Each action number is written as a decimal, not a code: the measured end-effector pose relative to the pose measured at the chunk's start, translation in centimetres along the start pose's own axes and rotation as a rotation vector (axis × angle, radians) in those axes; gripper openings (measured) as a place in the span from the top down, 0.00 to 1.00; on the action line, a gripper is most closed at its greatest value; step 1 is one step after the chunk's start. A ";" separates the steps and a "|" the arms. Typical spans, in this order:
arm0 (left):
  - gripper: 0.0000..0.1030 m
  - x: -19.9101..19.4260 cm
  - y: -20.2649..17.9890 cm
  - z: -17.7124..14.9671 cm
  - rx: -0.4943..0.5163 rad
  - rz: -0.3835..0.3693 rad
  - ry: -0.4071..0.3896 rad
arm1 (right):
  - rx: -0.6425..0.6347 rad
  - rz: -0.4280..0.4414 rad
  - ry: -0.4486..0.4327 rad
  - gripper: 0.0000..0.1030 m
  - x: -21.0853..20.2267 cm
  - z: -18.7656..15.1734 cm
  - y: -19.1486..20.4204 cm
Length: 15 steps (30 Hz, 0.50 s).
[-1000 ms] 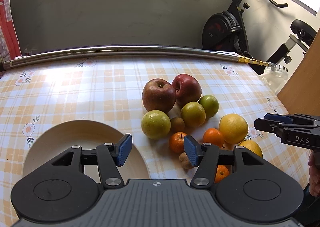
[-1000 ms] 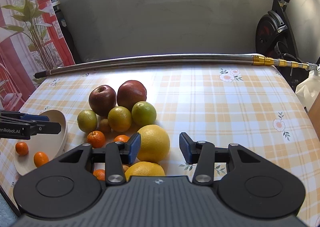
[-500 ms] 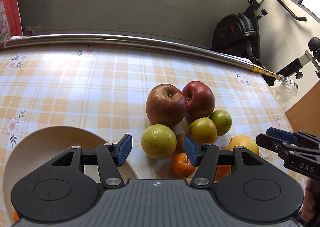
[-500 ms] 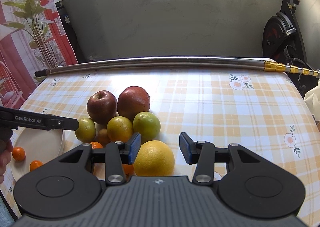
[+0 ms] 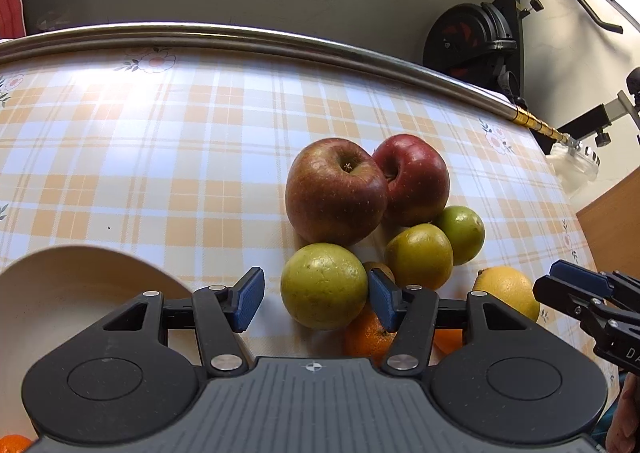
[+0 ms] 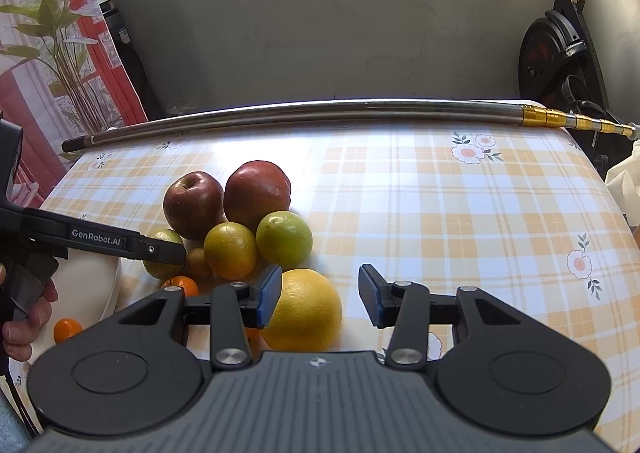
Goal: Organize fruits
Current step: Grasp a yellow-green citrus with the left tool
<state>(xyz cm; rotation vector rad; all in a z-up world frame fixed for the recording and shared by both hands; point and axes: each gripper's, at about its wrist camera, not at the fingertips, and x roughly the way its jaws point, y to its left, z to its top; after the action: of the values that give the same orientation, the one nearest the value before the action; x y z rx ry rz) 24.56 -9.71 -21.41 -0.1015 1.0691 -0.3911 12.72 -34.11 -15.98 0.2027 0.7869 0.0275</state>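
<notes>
The left gripper is open w/ nothing squeezed; a green-yellow fruit sits in its gap, near the right pad, not touching the left one. The right gripper is open too, & the big yellow fruit sits by its left pad, not pinched. On the checked table, two apples are at 12 o'clock from the green-yellow fruit, a small orange at 5 o'clock, & the plate at 9 o'clock holds a small orange.
</notes>
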 end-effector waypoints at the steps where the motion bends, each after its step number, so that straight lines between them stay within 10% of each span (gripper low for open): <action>1: 0.42 0.2 0.0 -0.1 0.010 -0.002 0.003 | 0.003 0.002 0.001 0.55 0.0 0.0 0.0; 15: 0.52 -2.6 -0.2 -0.8 0.103 -0.015 -0.061 | -0.022 0.020 0.012 0.55 -0.3 -0.3 1.1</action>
<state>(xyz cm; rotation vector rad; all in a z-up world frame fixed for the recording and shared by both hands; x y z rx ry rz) 22.77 -8.91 -19.60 -0.0294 0.9871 -0.4528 12.32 -32.98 -15.73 0.1900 0.7964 0.0559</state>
